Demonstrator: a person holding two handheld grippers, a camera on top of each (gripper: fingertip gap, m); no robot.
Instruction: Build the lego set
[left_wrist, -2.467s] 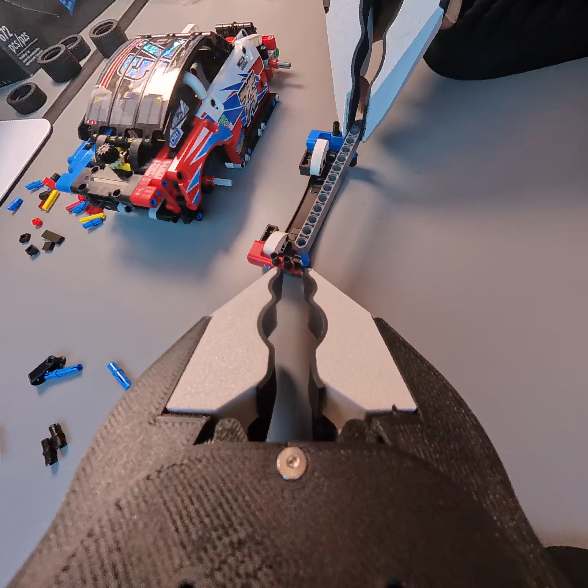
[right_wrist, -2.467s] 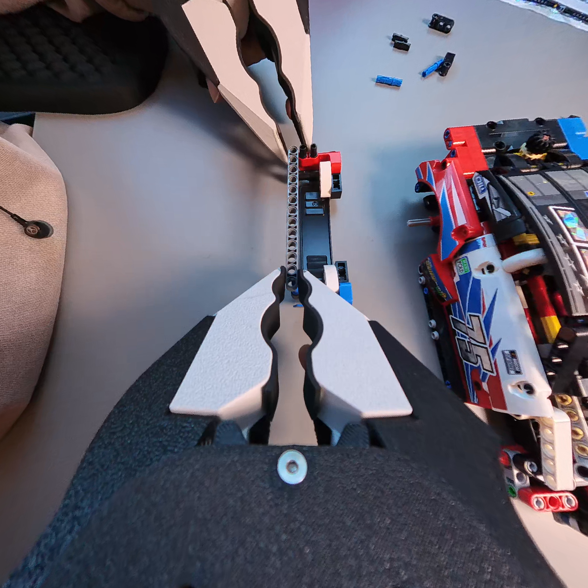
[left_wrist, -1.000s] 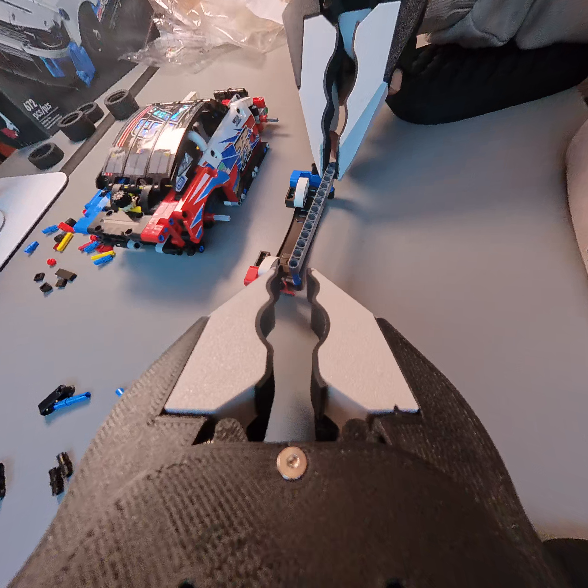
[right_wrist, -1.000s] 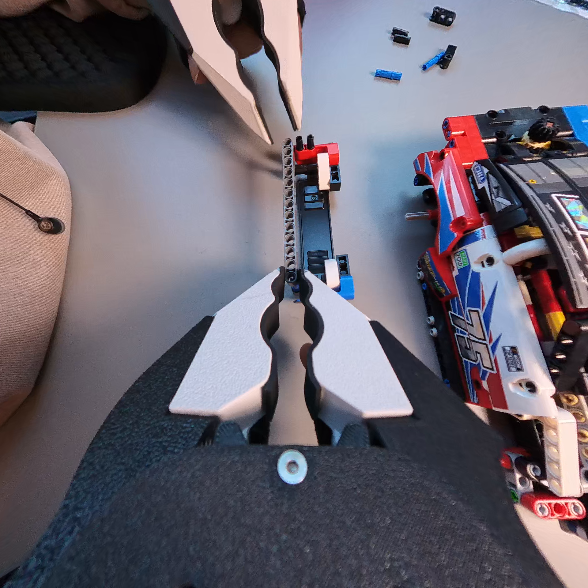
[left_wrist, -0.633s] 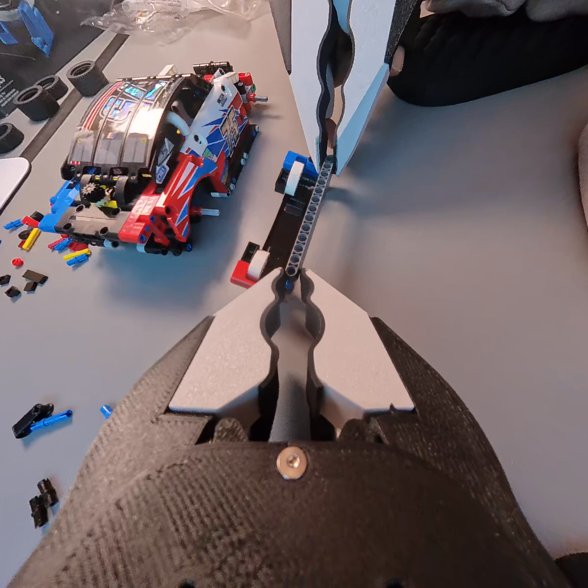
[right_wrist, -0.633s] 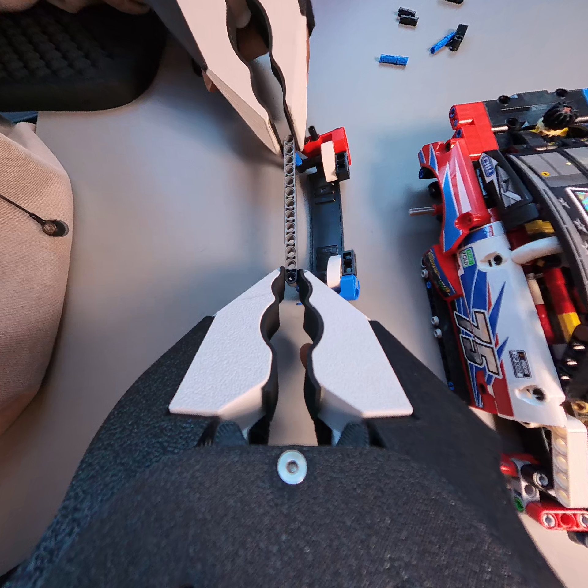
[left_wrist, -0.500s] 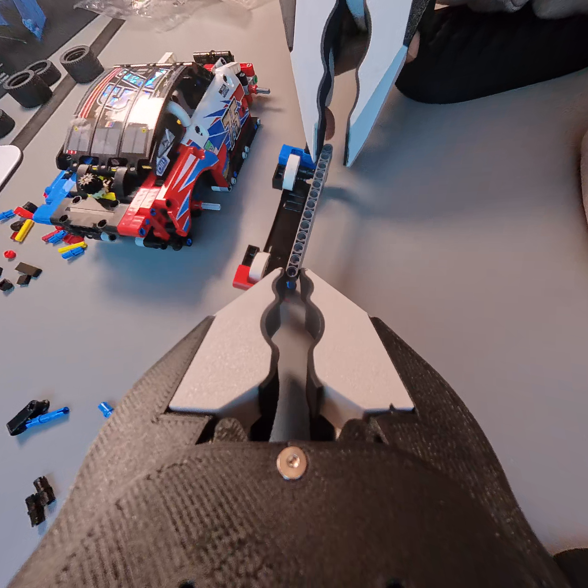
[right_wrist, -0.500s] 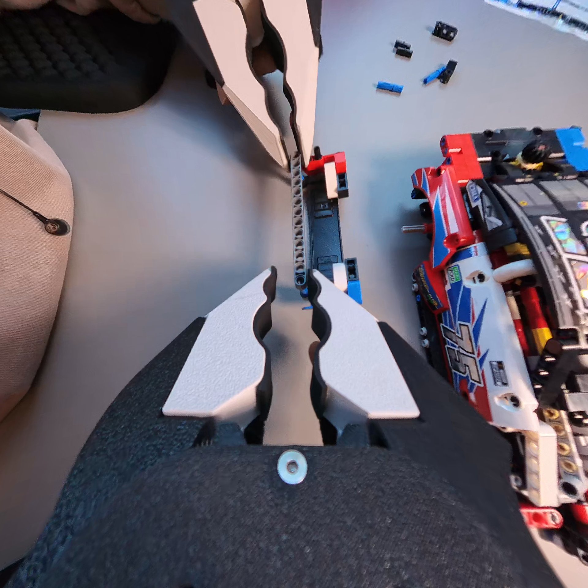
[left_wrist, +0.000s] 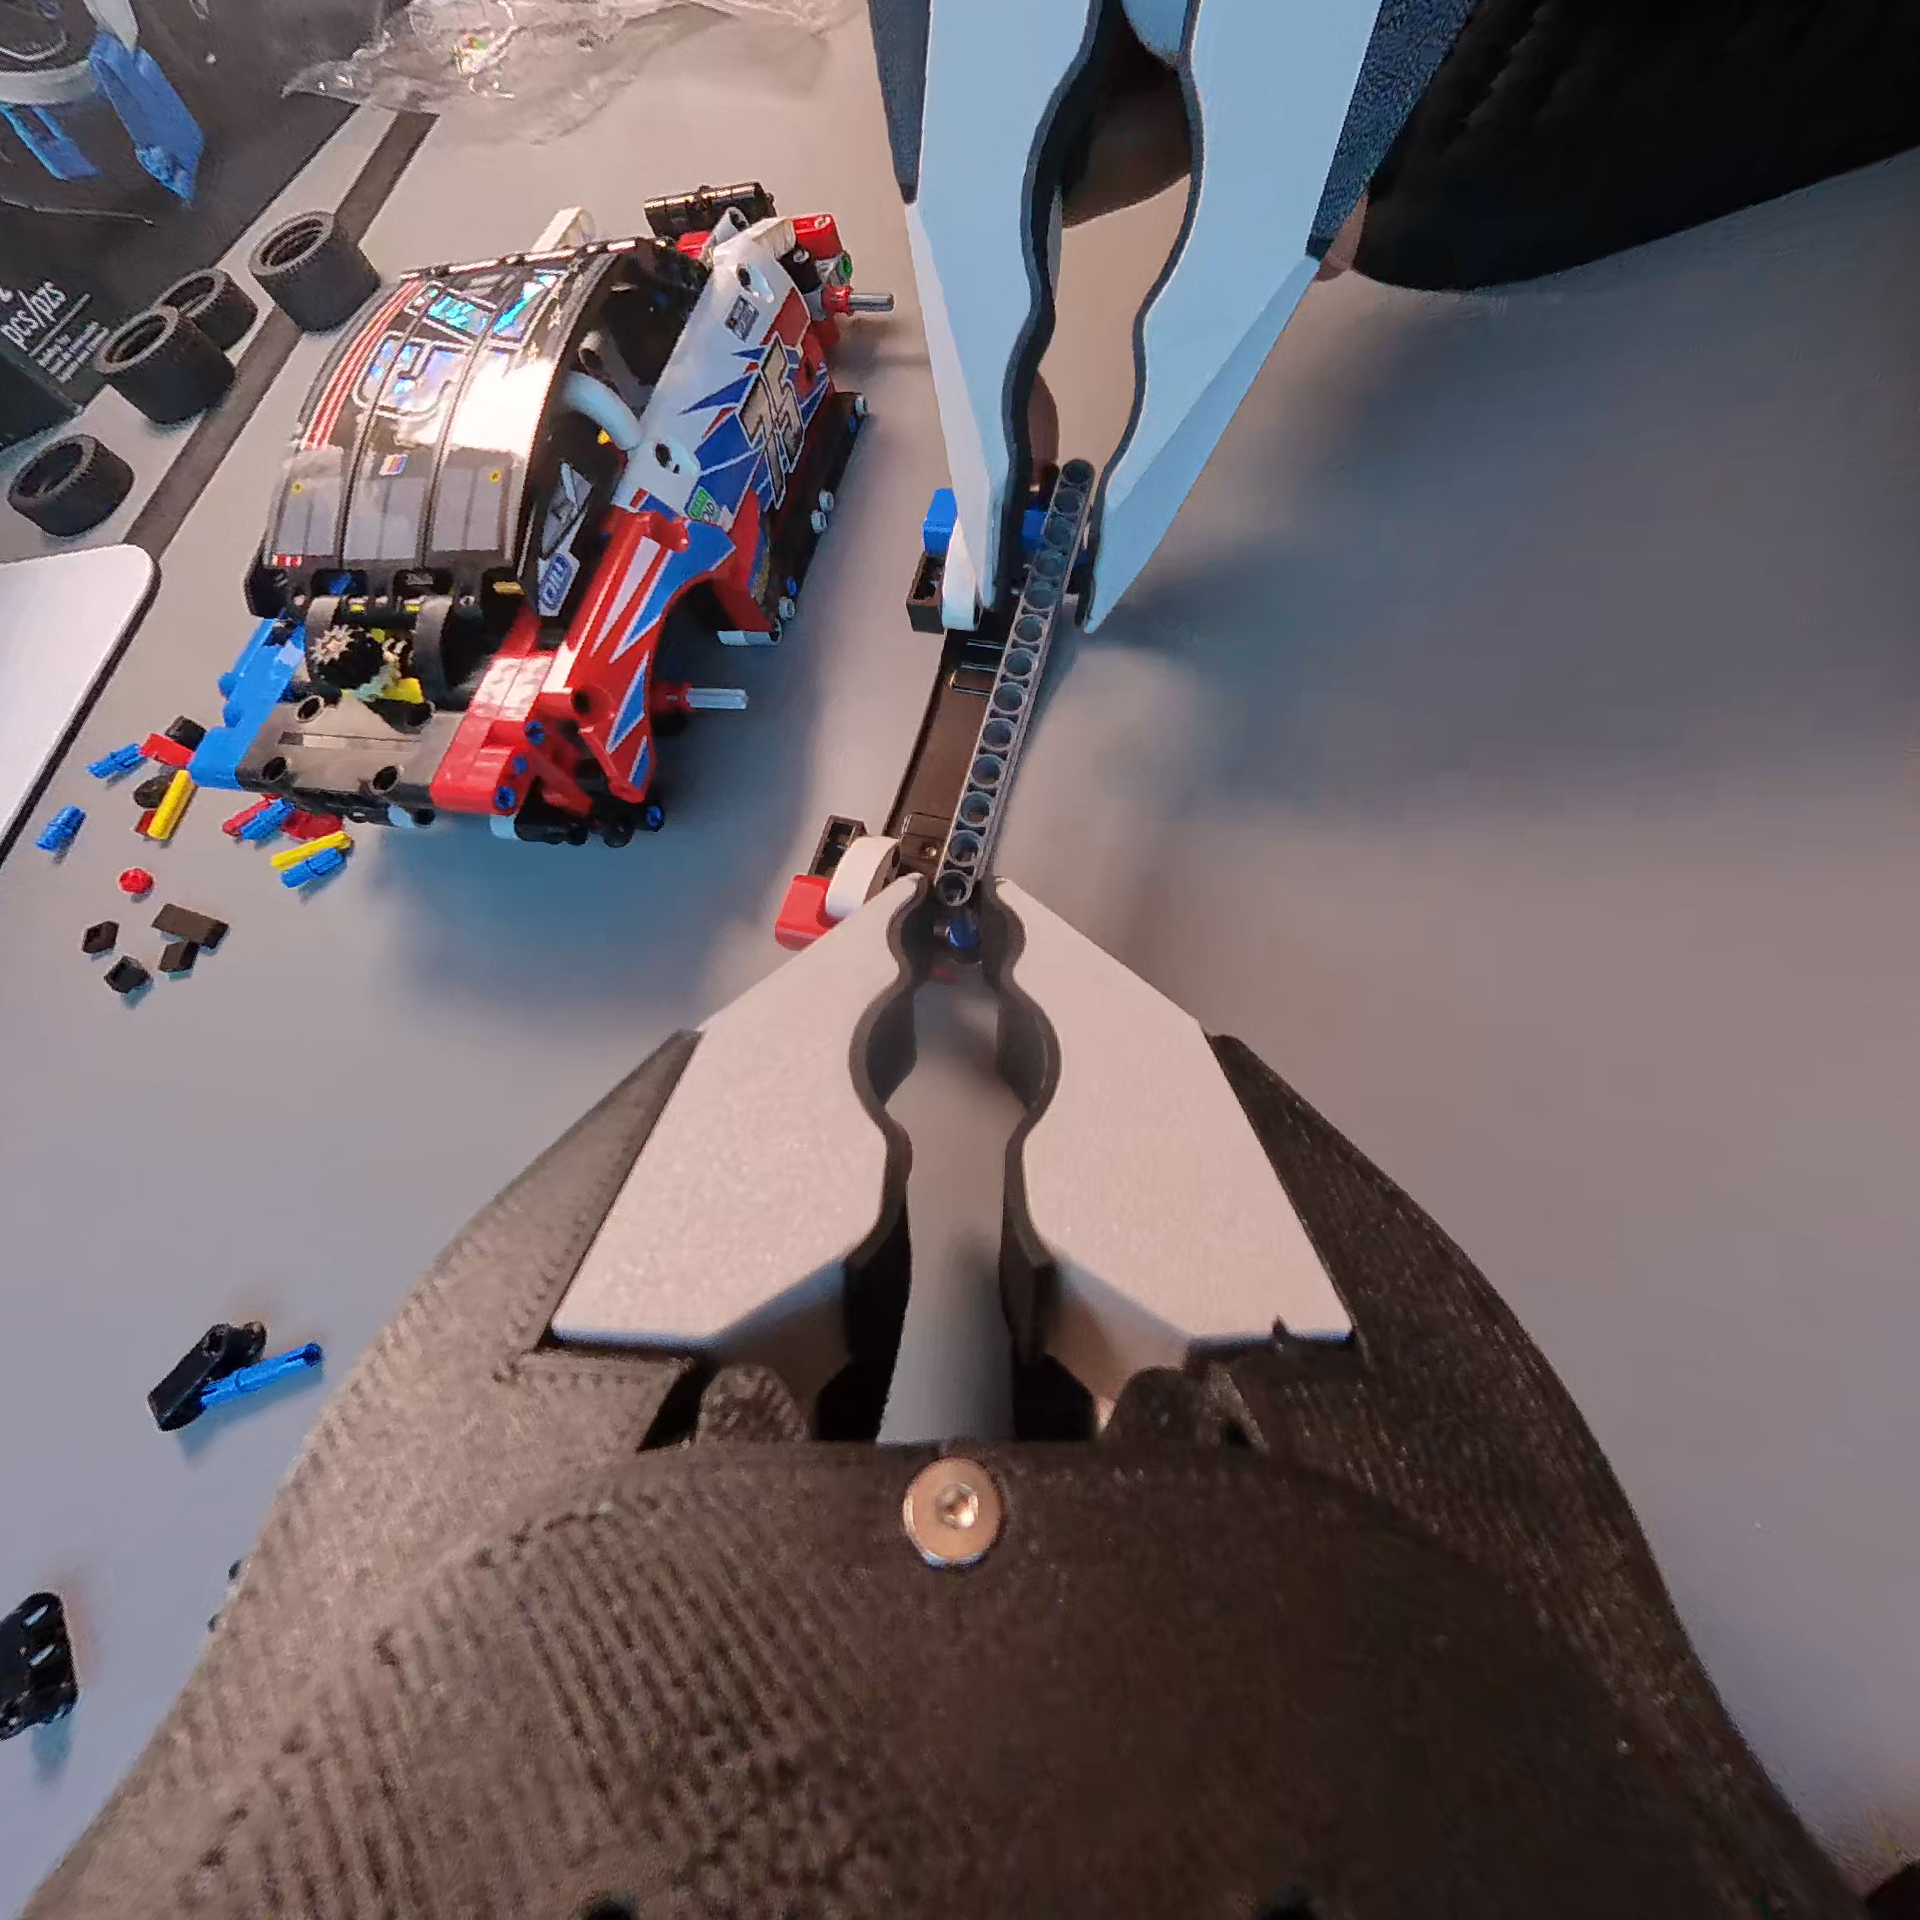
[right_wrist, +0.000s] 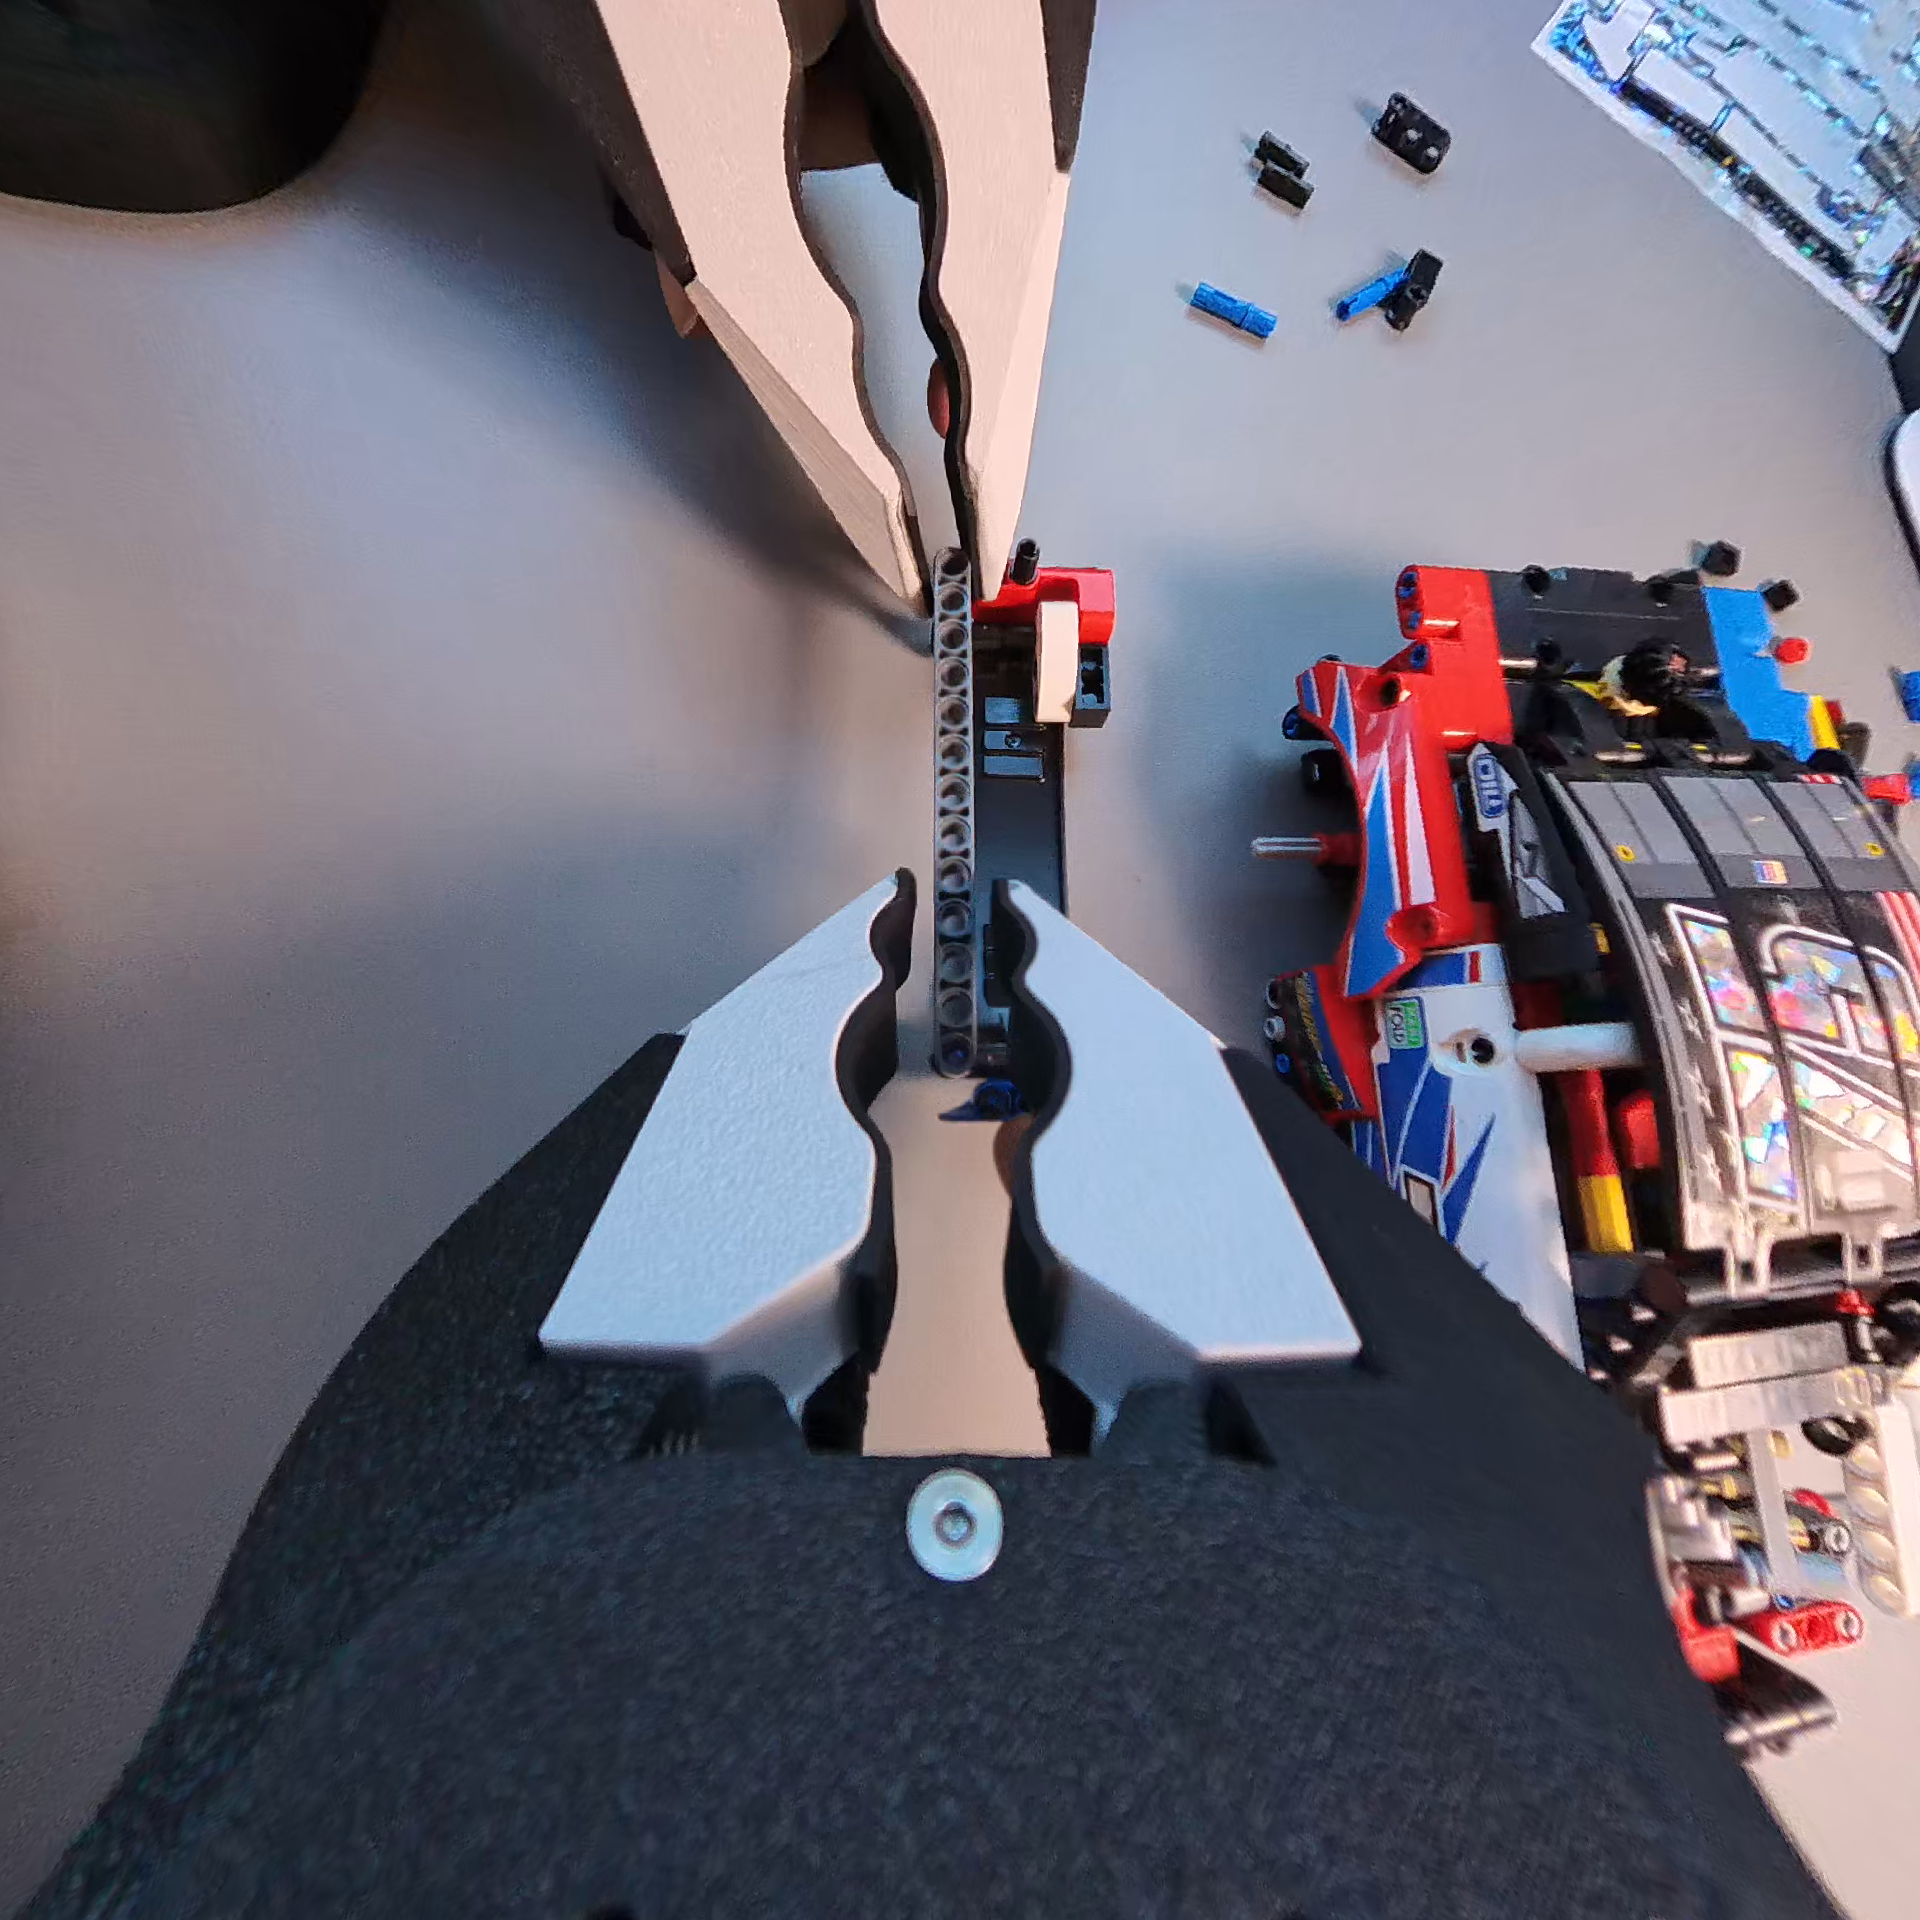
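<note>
Gripping the near end of the grey holed beam (left_wrist: 1006, 717), the left gripper (left_wrist: 954, 902) has its jaws drawn almost together, the tips pinching the beam's last holes. The beam runs straight ahead from those tips along the right edge of a black side assembly (left_wrist: 940, 727), which carries a red block and white piece at its near left corner and a blue block at its far end; the assembly lies on the grey table (left_wrist: 1507, 831). At the beam's far end the right gripper (left_wrist: 1034, 613) points down with its jaws parted, one fingertip on each side of the beam; contact cannot be confirmed. From the right wrist view, that gripper (right_wrist: 954, 899) straddles the beam (right_wrist: 952, 810) with a visible gap on the left side, and the left gripper (right_wrist: 961, 582) closes on the opposite end beside the red block. Ahead and to the left of the left gripper stands the partly built race car (left_wrist: 551, 540). Loose small pieces (left_wrist: 197, 821) lie left of the car's nearer end, and black tyres (left_wrist: 166, 358) sit farther off at far left.
</note>
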